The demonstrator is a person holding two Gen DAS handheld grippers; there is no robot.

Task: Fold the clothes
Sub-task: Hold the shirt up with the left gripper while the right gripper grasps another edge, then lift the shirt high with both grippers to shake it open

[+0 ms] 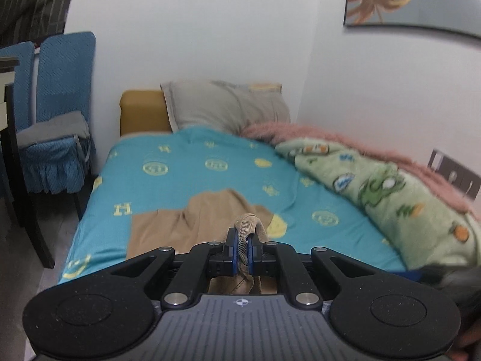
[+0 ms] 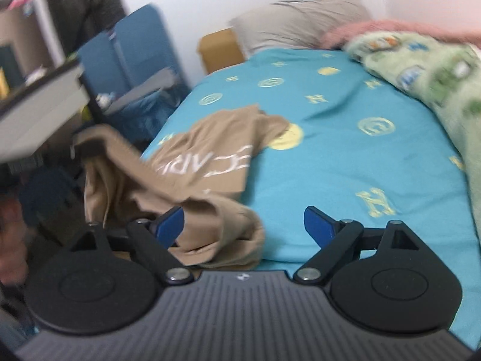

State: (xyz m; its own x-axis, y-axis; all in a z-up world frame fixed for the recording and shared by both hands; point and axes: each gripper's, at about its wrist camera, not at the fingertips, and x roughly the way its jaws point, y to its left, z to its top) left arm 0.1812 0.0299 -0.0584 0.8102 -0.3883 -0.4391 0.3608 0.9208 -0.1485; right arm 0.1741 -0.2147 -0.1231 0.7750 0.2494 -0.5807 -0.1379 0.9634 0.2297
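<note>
A tan garment (image 1: 186,219) with white lettering lies crumpled on the near part of the bed with its turquoise sheet (image 1: 210,162). My left gripper (image 1: 244,242) is shut on a ribbed edge of the garment and holds it lifted. In the right wrist view the garment (image 2: 210,150) hangs over the bed's near left edge, with a fold bunched by the left finger. My right gripper (image 2: 243,225) is open above the bed (image 2: 360,165) edge and holds nothing.
A grey pillow (image 1: 225,108) lies at the bed's head. A green cartoon blanket (image 1: 375,186) and a pink fuzzy blanket (image 1: 330,135) lie along the right wall. Blue-covered chairs (image 1: 60,105) and a dark table (image 2: 39,102) stand left of the bed.
</note>
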